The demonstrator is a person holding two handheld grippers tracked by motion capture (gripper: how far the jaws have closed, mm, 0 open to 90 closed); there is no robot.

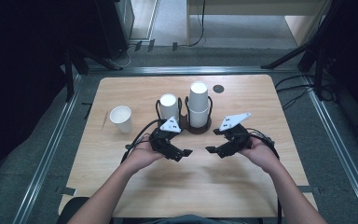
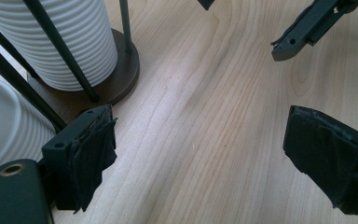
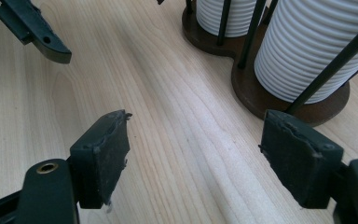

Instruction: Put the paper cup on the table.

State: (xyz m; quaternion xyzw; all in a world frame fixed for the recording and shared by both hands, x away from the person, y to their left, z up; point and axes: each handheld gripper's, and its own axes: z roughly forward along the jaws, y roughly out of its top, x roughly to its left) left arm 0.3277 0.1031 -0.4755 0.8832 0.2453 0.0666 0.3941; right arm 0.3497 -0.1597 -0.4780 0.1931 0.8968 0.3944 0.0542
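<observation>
Pale wood grain ran across the bench [image 1: 135, 186], which stood on a grey floor between metal rails, with dark stands at the far corners. I held my left gripper [image 1: 181, 152] low over the middle of the bench, its jaws spread wide on nothing, the taped black pads [image 2: 93, 154] frayed at their edges. My right gripper [image 1: 213, 150] mirrored it, jaws likewise parted and empty, tips turned inward so that the two nearly faced one another, near but apart; I judged this a resting pose, both kept close to the cups for an easy reach. Just beyond them, toward the far edge, stood a dark wooden holder [image 1: 198, 129] with a double round base and thin black upright rods, which kept two stacks of ribbed white paper cups [image 1: 198, 105] upright; the right stack rose taller than the left stack [image 1: 168, 107]. A single white cup [image 1: 121, 119] stood alone, mouth up, nearer the left edge, with a thin pale stick [image 1: 104, 120] lying beside it. A small dark round disc [image 1: 218, 88] sat near the far edge.
</observation>
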